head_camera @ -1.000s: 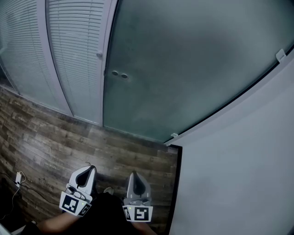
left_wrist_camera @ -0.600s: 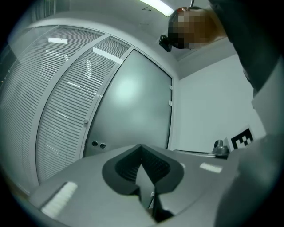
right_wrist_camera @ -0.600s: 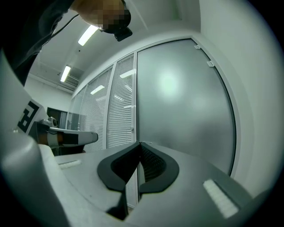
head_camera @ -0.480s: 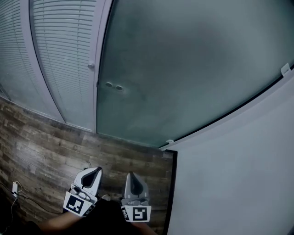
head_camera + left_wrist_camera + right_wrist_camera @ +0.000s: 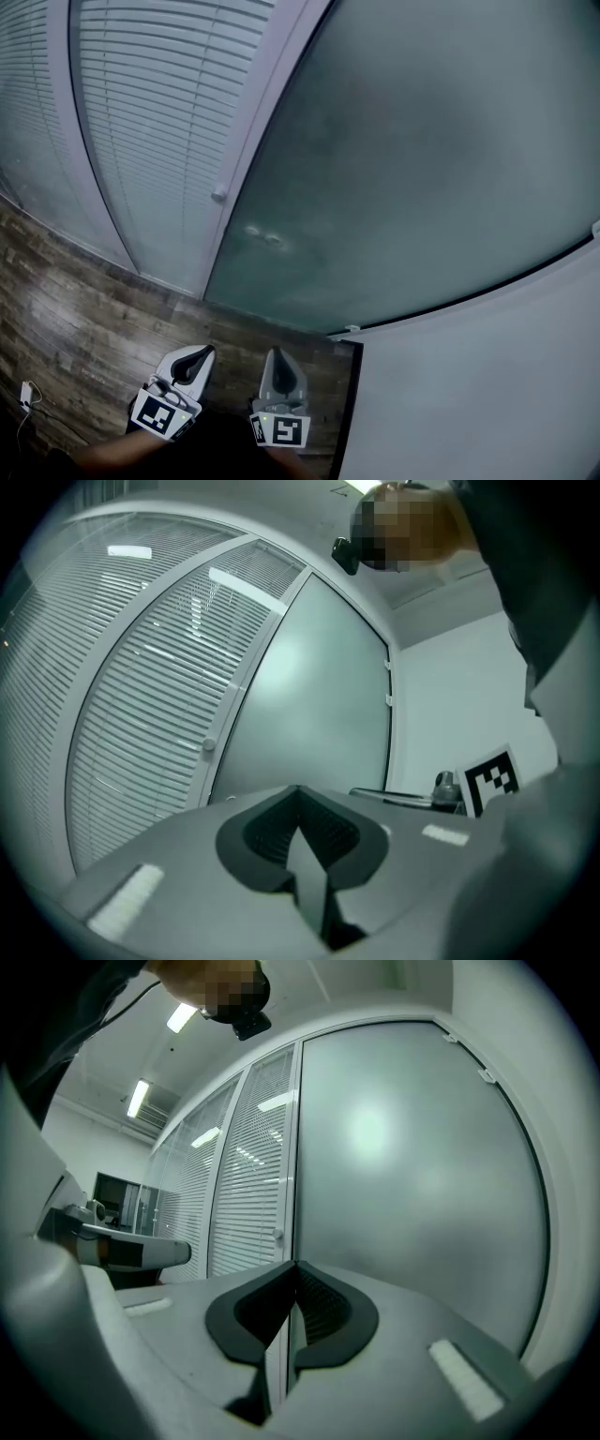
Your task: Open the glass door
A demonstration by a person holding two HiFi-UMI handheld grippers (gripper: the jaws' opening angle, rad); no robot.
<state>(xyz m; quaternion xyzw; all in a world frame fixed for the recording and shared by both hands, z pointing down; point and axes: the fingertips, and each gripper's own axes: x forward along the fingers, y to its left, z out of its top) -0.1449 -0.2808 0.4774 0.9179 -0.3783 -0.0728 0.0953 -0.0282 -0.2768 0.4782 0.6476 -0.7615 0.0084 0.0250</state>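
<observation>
The frosted glass door fills the upper right of the head view, standing closed. Two small round fittings sit near its left edge, and a round knob is on the pale frame beside it. My left gripper and right gripper are side by side low in the view, both shut with nothing between the jaws, pointing level at the door and apart from it. The door and knob lie ahead in the left gripper view. In the right gripper view the door rises just right of the shut jaws.
Glass panels with white slatted blinds stand left of the door. A white wall runs along the right, meeting the door at a bottom hinge bracket. Dark wood-plank floor lies below, with a cable and plug at the far left.
Both grippers and the head camera have moved forward toward the door. The door and blinds now look larger and nearer, and the fittings sit lower in view. Both jaws stayed shut.
</observation>
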